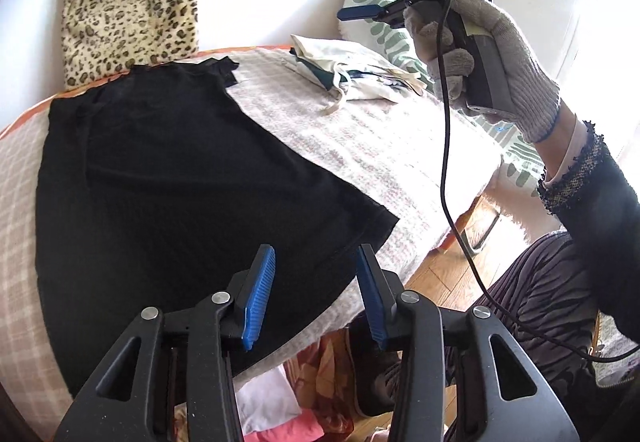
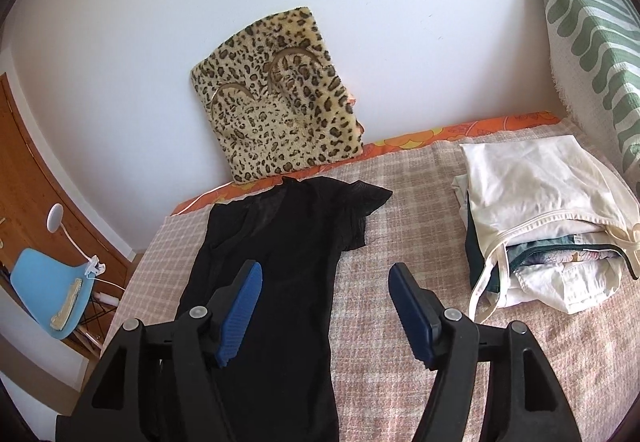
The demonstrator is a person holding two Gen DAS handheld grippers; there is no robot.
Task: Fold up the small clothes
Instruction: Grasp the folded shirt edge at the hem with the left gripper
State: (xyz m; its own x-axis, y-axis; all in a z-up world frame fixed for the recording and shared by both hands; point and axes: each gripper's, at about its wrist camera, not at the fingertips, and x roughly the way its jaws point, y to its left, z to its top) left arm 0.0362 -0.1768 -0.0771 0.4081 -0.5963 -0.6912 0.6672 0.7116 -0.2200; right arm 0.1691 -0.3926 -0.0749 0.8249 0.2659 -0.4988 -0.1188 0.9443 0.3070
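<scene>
Both grippers' fingers (image 1: 316, 298) (image 2: 326, 314) gape empty over the black top (image 2: 272, 262) (folded pile (image 2: 540, 217) and leopard cushion (image 2: 276, 97) nearby).

The black top (image 2: 276, 242) is thin matt cloth, half sheer at the sleeves. The bed cover (image 2: 400, 242) is rough woven check cloth. The leopard cushion (image 2: 276, 101) looks furry. The left gripper (image 1: 316, 294) has matt black plastic arms, ribbed blue pads (image 1: 260, 294) and shiny metal pins.
</scene>
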